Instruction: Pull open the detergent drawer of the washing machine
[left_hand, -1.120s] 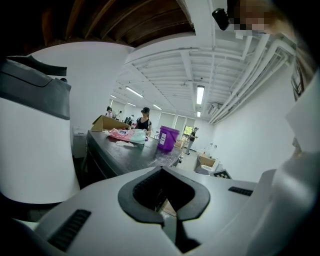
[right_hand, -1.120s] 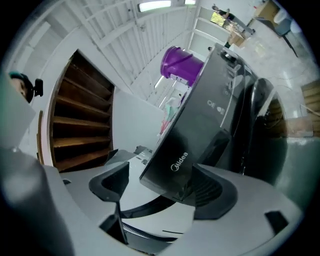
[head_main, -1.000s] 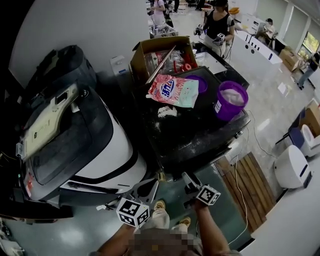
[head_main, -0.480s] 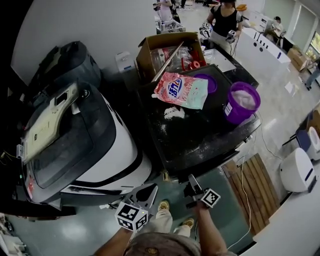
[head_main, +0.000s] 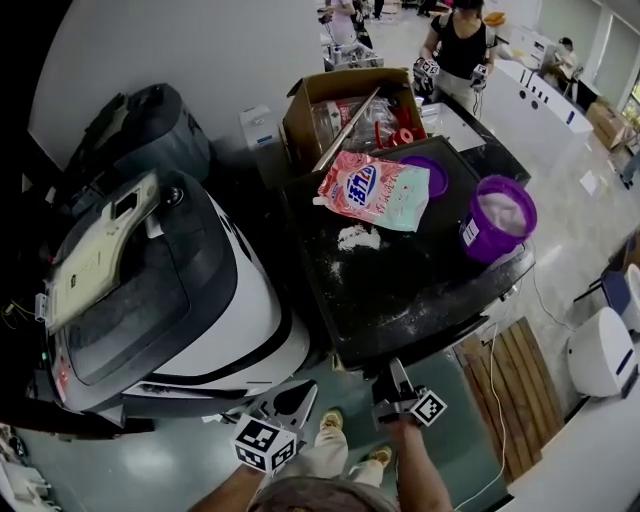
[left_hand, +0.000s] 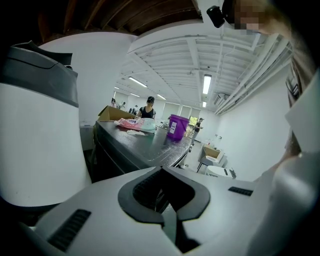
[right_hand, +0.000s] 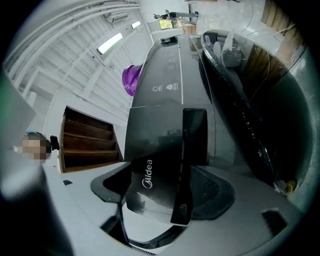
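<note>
A: Where does the detergent drawer (right_hand: 150, 175) sit?

B: On the front of the dark washing machine (head_main: 400, 270), at the end of its control strip. It is the glossy panel marked Midea. In the right gripper view it lies right between the jaws of the right hand-held gripper (right_hand: 162, 186).

A: Is that gripper clamped on it?

B: No. Its jaws stand wide apart, with a gap showing on each side of the panel.

A: Is the drawer out?

B: It looks flush with the machine's front, though the bend of the wide lens makes that hard to judge.

A: And the other one?

B: The left hand-held gripper (left_hand: 161, 172) is low in front of the machine, near the right one in the head view. Its jaws are together with nothing between them, and its camera looks along the machine's top.

A: What stands up there?

B: A pink and green detergent bag (head_main: 375, 190), a purple lid (head_main: 430, 175) just behind it, a purple bucket (head_main: 497, 220) toward the right edge, and a little spilled white powder (head_main: 357, 237) below the bag. A cardboard box (head_main: 340, 100) stands behind the machine, and a white and black appliance (head_main: 200, 300) stands at its left.
</note>
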